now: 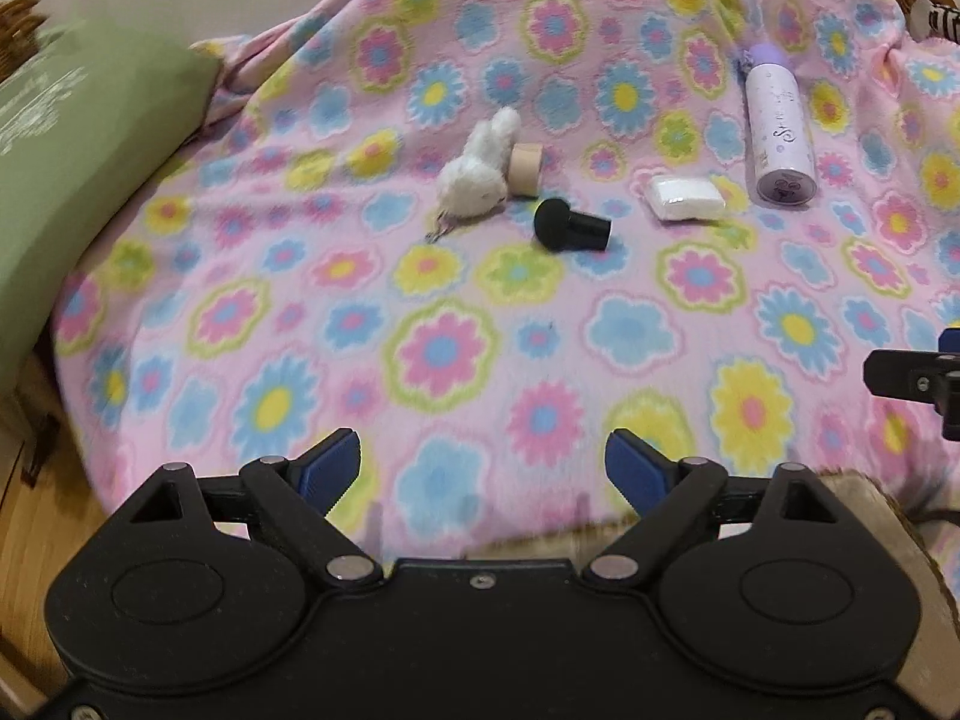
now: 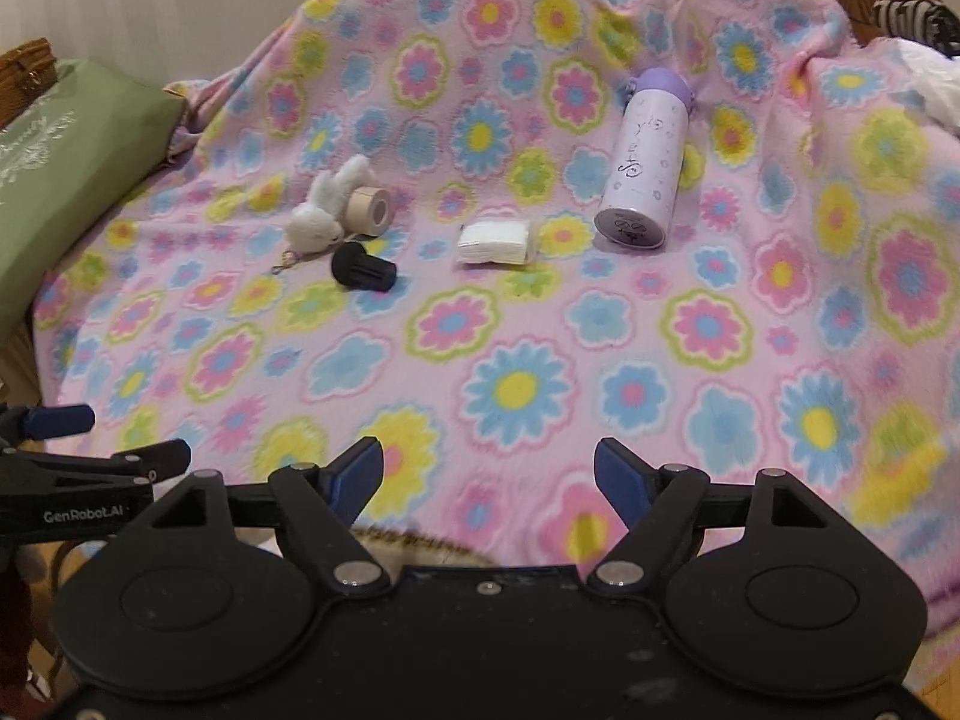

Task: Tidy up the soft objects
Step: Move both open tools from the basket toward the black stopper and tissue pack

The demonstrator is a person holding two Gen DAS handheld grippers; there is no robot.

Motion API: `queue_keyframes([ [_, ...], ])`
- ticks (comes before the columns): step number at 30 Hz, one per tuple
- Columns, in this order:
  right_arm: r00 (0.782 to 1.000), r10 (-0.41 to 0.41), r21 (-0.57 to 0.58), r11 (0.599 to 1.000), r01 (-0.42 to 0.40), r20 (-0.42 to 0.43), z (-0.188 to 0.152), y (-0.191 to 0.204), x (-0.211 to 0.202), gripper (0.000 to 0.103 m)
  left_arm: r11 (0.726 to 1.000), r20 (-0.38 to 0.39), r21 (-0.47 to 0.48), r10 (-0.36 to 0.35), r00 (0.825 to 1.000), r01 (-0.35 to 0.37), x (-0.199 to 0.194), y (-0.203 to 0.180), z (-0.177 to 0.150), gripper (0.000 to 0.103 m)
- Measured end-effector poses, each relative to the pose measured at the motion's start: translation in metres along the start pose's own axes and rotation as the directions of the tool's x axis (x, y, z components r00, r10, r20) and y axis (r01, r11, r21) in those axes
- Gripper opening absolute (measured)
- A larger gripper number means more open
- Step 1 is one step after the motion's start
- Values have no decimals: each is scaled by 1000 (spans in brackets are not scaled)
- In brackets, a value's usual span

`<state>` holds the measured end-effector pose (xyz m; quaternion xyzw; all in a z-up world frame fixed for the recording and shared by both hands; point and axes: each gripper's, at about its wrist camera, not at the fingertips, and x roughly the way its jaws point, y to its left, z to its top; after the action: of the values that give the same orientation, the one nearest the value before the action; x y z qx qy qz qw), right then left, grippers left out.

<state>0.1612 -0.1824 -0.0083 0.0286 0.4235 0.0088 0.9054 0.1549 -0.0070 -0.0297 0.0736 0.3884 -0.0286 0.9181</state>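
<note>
Both grippers are hovering over the near edge of the blanket (image 1: 480, 312), side by side. The left gripper (image 1: 482, 468) and right gripper (image 2: 488, 474) are standing wide open, gripping nothing. The bunny (image 1: 477, 171) is lying mid-blanket, touching the tape roll (image 1: 527, 162) (black cap (image 1: 570, 227) just beside); tissue pack (image 1: 687, 198) and bottle (image 1: 777, 132) are lying further right.

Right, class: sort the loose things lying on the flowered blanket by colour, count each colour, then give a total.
White: 2, the plush bunny and the tissue pack
Black: 1, the ribbed plastic cap
Tan: 1, the tape roll
Lilac: 1, the bottle
Total: 5
</note>
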Motion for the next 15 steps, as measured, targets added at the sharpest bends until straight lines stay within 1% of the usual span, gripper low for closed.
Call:
queue_keyframes([
  [4, 1000, -8, -9, 1000, 8, -3, 15, -2, 25, 78, 998, 31, 49, -30, 999, 28, 24, -7, 16, 87],
  [10, 1000, -26, -4, 1000, 26, -3, 36, -5, 57, 79, 986, 132, 161, -64, 989, 42, 59, -22, 41, 88],
  [12, 1000, -31, 2, 1000, 31, -4, 40, -6, 63, 80, 984, 155, 172, -72, 985, 45, 72, -26, 50, 88],
  [15, 999, -38, 10, 999, 38, -11, 43, -9, 72, 80, 982, 167, 175, -101, 981, 71, 93, -33, 66, 88],
])
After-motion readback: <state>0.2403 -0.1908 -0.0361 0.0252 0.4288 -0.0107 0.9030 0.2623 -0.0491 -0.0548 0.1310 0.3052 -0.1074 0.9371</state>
